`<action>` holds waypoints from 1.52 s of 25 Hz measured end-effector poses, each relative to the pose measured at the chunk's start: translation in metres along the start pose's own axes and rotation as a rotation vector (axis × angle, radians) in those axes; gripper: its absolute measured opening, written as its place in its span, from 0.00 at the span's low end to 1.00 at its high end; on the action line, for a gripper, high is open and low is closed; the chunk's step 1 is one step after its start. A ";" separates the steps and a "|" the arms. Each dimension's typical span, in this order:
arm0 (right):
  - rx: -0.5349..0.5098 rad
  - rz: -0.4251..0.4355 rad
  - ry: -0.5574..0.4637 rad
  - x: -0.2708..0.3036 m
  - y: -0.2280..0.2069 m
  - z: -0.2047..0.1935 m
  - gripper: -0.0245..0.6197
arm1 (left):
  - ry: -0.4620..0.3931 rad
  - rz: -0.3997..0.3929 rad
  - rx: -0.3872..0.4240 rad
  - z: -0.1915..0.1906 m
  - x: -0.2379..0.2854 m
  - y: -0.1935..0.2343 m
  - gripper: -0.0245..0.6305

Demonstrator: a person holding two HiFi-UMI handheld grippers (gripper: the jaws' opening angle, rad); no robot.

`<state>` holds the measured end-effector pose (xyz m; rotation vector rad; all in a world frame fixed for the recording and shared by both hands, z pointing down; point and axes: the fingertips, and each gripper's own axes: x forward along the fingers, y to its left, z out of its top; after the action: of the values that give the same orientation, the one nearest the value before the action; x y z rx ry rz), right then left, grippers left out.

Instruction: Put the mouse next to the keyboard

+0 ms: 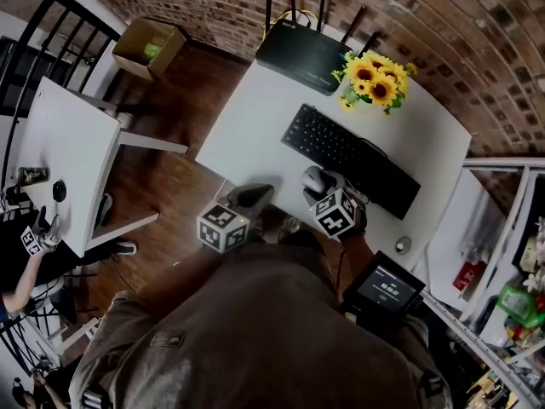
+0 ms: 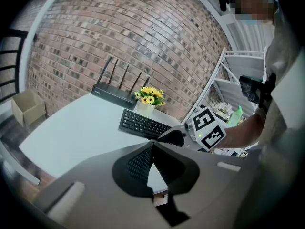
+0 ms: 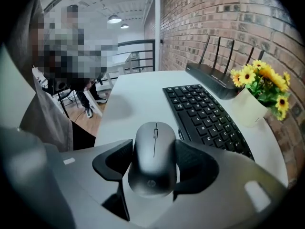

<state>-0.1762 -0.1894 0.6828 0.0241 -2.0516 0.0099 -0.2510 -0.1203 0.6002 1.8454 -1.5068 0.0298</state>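
Observation:
A grey mouse [image 3: 153,162] lies on the white table [image 1: 247,126], just left of the near end of the black keyboard [image 3: 206,114]. My right gripper [image 3: 154,147] stands open around it, one jaw on either side of the mouse's body. From the head view the mouse [image 1: 313,180] sits beside the keyboard [image 1: 351,156], with the right gripper [image 1: 318,189] over it. My left gripper [image 2: 152,146] is shut, its jaw tips meeting with nothing between them. It hovers near the table's front edge, left of the mouse [image 2: 172,137].
A black router [image 1: 300,56] with antennas and a vase of yellow flowers [image 1: 375,79] stand behind the keyboard. A small screen device [image 1: 387,286] sits at the near right. A second white table [image 1: 64,156] and a cardboard box [image 1: 149,48] are to the left.

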 end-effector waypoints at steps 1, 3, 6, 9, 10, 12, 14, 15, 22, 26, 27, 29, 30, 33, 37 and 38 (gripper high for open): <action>0.011 -0.013 -0.016 -0.002 0.000 0.002 0.49 | 0.000 -0.005 0.003 0.001 0.000 -0.001 0.04; 0.035 -0.041 -0.050 -0.008 -0.001 0.005 0.49 | 0.003 -0.018 0.010 0.002 0.001 -0.002 0.04; 0.080 -0.080 -0.093 -0.018 0.000 0.008 0.49 | 0.014 -0.043 0.026 0.001 0.002 -0.006 0.04; 0.128 -0.120 -0.126 -0.031 -0.001 0.007 0.49 | 0.024 -0.080 0.054 0.001 0.005 -0.013 0.04; 0.144 -0.136 -0.133 -0.036 -0.001 0.007 0.49 | 0.026 -0.096 0.065 0.003 0.006 -0.016 0.04; 0.177 -0.174 -0.145 -0.046 -0.002 0.005 0.49 | 0.030 -0.131 0.088 0.006 0.009 -0.022 0.04; 0.219 -0.222 -0.151 -0.058 -0.004 0.000 0.49 | 0.040 -0.174 0.115 0.007 0.012 -0.028 0.04; 0.247 -0.253 -0.153 -0.065 -0.006 -0.004 0.49 | 0.047 -0.201 0.130 0.008 0.015 -0.031 0.04; 0.406 -0.420 -0.170 -0.110 -0.007 -0.037 0.49 | 0.097 -0.341 0.204 0.005 0.020 -0.063 0.04; 0.512 -0.518 -0.158 -0.136 -0.001 -0.063 0.49 | 0.132 -0.438 0.252 0.001 0.024 -0.083 0.04; 0.531 -0.535 -0.157 -0.141 0.000 -0.069 0.49 | 0.139 -0.452 0.260 0.000 0.025 -0.087 0.04; 0.560 -0.562 -0.157 -0.150 0.000 -0.080 0.49 | 0.150 -0.469 0.267 -0.002 0.028 -0.095 0.04; 0.569 -0.574 -0.158 -0.153 -0.001 -0.086 0.49 | 0.154 -0.474 0.268 -0.003 0.030 -0.099 0.04; 0.598 -0.606 -0.163 -0.166 -0.011 -0.103 0.49 | 0.164 -0.488 0.277 -0.004 0.040 -0.111 0.04; 0.635 -0.635 -0.177 -0.178 -0.034 -0.132 0.49 | 0.171 -0.487 0.299 -0.002 0.065 -0.128 0.04; 0.645 -0.638 -0.180 -0.181 -0.041 -0.140 0.49 | 0.171 -0.483 0.299 0.000 0.072 -0.133 0.04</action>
<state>0.0328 -0.2256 0.5871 1.1030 -2.0502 0.2778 -0.1147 -0.1755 0.5638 2.3393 -0.9495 0.1858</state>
